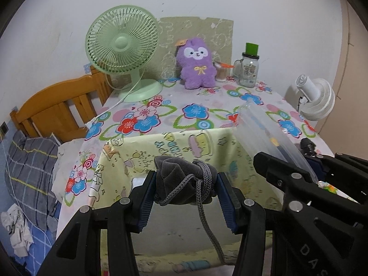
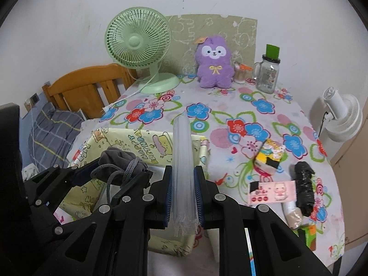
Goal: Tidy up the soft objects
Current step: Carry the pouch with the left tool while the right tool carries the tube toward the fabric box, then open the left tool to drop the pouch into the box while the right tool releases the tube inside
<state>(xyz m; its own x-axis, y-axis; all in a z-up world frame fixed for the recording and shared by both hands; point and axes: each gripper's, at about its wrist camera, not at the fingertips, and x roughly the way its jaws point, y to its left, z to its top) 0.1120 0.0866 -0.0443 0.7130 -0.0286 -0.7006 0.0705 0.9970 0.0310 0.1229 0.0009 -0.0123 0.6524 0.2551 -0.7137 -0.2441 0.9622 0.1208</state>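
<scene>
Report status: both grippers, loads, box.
Left gripper shut on grey pouch. Right gripper shut on clear sleeve. Both over yellow box. Nothing blocking.

Left gripper: black, blue pads; between them a grey velvet drawstring pouch. Right gripper: black, blue pads, on a clear plastic sleeve. Ahead: pale yellow cartoon-print storage box; tabletop cloth white with blue, red, pink flowers; beyond, purple plush toy, mint-green desk fan.

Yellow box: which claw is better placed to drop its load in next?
Left, probably. The left claw holds the grey pouch directly over the yellow box; the right claw grips a clear plastic pack nearer its right edge.
</scene>
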